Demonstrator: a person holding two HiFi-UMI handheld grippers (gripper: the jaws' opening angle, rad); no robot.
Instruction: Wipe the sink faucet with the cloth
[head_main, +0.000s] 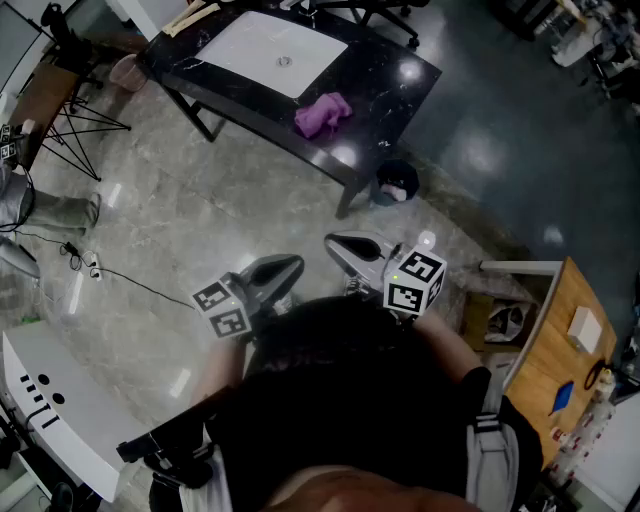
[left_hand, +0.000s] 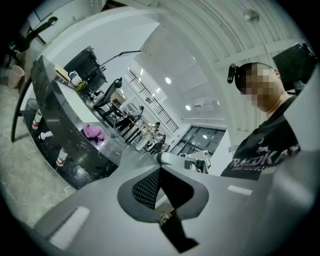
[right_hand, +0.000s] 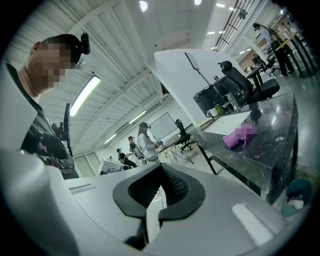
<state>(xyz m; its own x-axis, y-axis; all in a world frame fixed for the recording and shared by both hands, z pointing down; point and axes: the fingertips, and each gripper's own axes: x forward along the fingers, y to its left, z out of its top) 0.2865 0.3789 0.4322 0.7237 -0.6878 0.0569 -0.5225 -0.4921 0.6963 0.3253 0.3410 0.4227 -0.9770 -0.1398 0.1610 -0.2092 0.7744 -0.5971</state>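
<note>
A purple cloth (head_main: 322, 115) lies crumpled on the black marble counter (head_main: 390, 75), just right of the white sink (head_main: 270, 50). The faucet cannot be made out at the top edge of the head view. I stand on the floor well short of the counter. My left gripper (head_main: 284, 269) and right gripper (head_main: 342, 246) are held side by side in front of my chest, both shut with nothing between the jaws. The left gripper view shows shut jaws (left_hand: 160, 167) and the cloth (left_hand: 93, 132) far off. In the right gripper view the jaws (right_hand: 161, 167) are shut too, with the cloth (right_hand: 239, 136) far away.
A dark bin (head_main: 398, 183) stands on the floor by the counter's near leg. A tripod (head_main: 70, 112) and a cable (head_main: 110, 270) are at the left, a white console (head_main: 50, 400) at the lower left, and a wooden table (head_main: 560, 345) at the right. Bottles (left_hand: 61, 157) sit under the counter.
</note>
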